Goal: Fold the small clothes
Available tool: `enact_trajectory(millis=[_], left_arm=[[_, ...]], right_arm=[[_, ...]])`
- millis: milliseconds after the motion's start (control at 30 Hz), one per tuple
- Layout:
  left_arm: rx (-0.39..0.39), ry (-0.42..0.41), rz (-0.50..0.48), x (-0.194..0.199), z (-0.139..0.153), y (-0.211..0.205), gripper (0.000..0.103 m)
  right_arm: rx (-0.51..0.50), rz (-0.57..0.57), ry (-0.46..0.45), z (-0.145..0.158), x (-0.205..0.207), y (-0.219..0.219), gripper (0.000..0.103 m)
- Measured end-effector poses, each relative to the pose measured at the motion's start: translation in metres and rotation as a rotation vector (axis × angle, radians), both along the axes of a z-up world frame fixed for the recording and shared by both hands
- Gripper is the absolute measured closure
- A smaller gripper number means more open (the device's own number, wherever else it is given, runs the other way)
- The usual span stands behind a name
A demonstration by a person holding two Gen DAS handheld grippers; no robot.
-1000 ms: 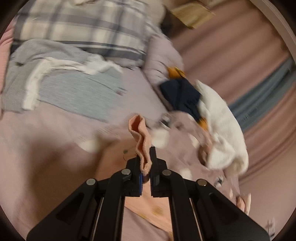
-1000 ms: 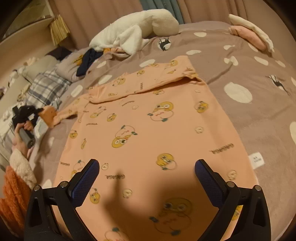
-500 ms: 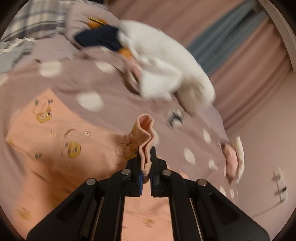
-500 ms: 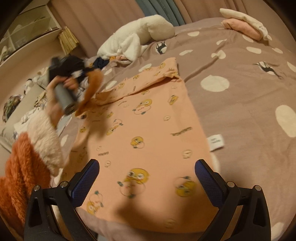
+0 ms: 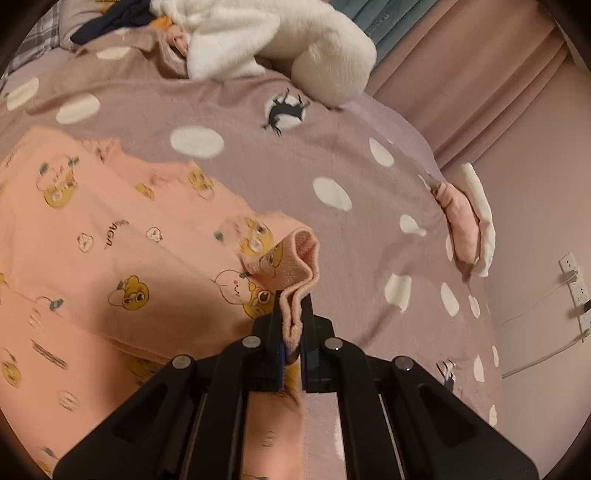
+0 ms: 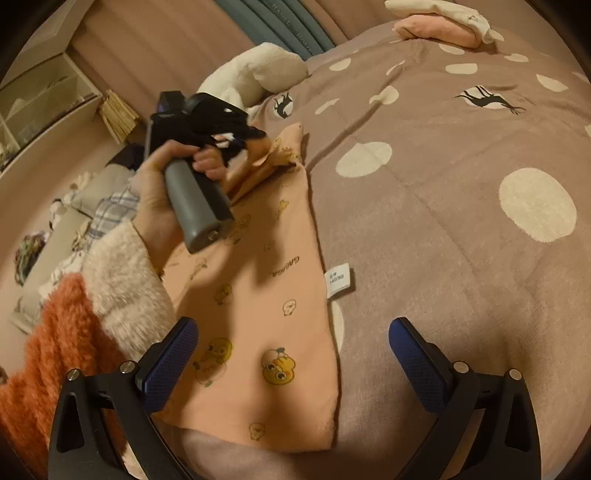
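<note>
- Peach shirt (image 6: 258,295) lies flat on the dotted bed cover (image 6: 443,221); its sleeve cuff (image 5: 295,266), now carried across over the body, is clamped in the left tool (image 5: 291,332).
- Right tool (image 6: 291,354) hovers, fingers wide apart; the sleeve fold seems nearly placed.

Peach garment (image 5: 110,236) soft matt cloth (bedspread (image 5: 351,155) too, fleecier).

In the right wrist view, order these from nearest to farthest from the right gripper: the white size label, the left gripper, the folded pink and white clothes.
From the right gripper:
1. White size label, at the peach garment's right edge, just ahead.
2. Left gripper, farther up, left of centre.
3. Folded pink and white clothes, at the bed's far top edge.
</note>
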State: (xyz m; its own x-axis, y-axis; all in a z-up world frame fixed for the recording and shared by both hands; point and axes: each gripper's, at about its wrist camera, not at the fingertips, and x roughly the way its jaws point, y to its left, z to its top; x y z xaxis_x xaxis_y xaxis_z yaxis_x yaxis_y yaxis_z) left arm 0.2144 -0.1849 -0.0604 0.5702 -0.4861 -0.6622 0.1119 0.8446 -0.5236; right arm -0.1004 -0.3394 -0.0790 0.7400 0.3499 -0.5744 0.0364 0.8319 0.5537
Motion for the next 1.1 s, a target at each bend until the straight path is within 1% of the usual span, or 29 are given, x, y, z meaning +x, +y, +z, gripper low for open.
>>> enact_trajectory(millis=[167, 267, 333, 467, 500, 533, 567, 667, 733, 833, 867, 900, 933, 967, 1000, 1033, 1100], left_arm=[[0.039, -0.007, -0.030, -0.008, -0.004, -0.018, 0.099], [0.022, 0.020, -0.029, -0.007, -0.009, -0.018, 0.098], [0.004, 0.041, -0.026, -0.006, -0.011, -0.019, 0.098], [0.014, 0.026, -0.045, -0.009, -0.004, -0.027, 0.095], [0.009, 0.021, -0.058, -0.011, -0.002, -0.030, 0.092], [-0.003, 0.020, -0.078, -0.013, 0.001, -0.034, 0.085], [-0.024, 0.020, -0.097, -0.015, 0.002, -0.037, 0.083], [-0.083, 0.030, -0.147, -0.020, 0.006, -0.045, 0.069], [-0.111, 0.031, -0.155, -0.024, 0.008, -0.046, 0.052], [-0.156, 0.048, -0.199, -0.029, 0.013, -0.047, 0.044], [-0.159, 0.047, -0.207, -0.030, 0.016, -0.047, 0.043], [-0.153, 0.038, -0.210, -0.032, 0.020, -0.047, 0.039], [-0.137, 0.023, -0.212, -0.035, 0.026, -0.046, 0.031], [-0.111, 0.003, -0.212, -0.038, 0.032, -0.044, 0.027], [-0.093, -0.012, -0.207, -0.041, 0.037, -0.042, 0.021], [-0.080, -0.027, -0.201, -0.045, 0.043, -0.037, 0.018], [-0.081, -0.043, -0.205, -0.052, 0.052, -0.025, 0.016]], right_arm=[[0.019, 0.006, -0.016, 0.000, -0.004, -0.004, 0.000], [0.042, 0.007, -0.020, -0.002, -0.001, -0.007, 0.000], [0.036, 0.008, -0.021, -0.002, -0.003, -0.006, 0.000], [0.018, 0.008, -0.020, 0.000, -0.002, -0.004, 0.000], [0.026, 0.010, -0.021, -0.001, -0.002, -0.005, 0.000], [0.034, 0.013, -0.022, -0.002, -0.002, -0.005, 0.000], [0.042, 0.015, -0.024, -0.002, -0.002, -0.005, 0.000], [0.044, 0.020, -0.028, -0.002, -0.001, -0.005, 0.000], [0.032, 0.025, -0.028, -0.001, -0.001, -0.004, 0.000], [0.020, 0.023, -0.033, 0.000, -0.002, -0.004, 0.000], [0.021, 0.021, -0.035, 0.000, -0.002, -0.004, 0.000], [0.026, 0.020, -0.038, -0.001, -0.003, -0.005, 0.000], [0.030, 0.020, -0.039, -0.001, -0.003, -0.005, 0.000], [0.034, 0.020, -0.038, -0.001, -0.003, -0.005, 0.000], [0.034, 0.018, -0.036, -0.001, -0.002, -0.005, 0.000], [0.032, 0.017, -0.032, -0.002, -0.001, -0.005, 0.000], [0.026, 0.019, -0.027, -0.002, 0.000, -0.002, 0.000]])
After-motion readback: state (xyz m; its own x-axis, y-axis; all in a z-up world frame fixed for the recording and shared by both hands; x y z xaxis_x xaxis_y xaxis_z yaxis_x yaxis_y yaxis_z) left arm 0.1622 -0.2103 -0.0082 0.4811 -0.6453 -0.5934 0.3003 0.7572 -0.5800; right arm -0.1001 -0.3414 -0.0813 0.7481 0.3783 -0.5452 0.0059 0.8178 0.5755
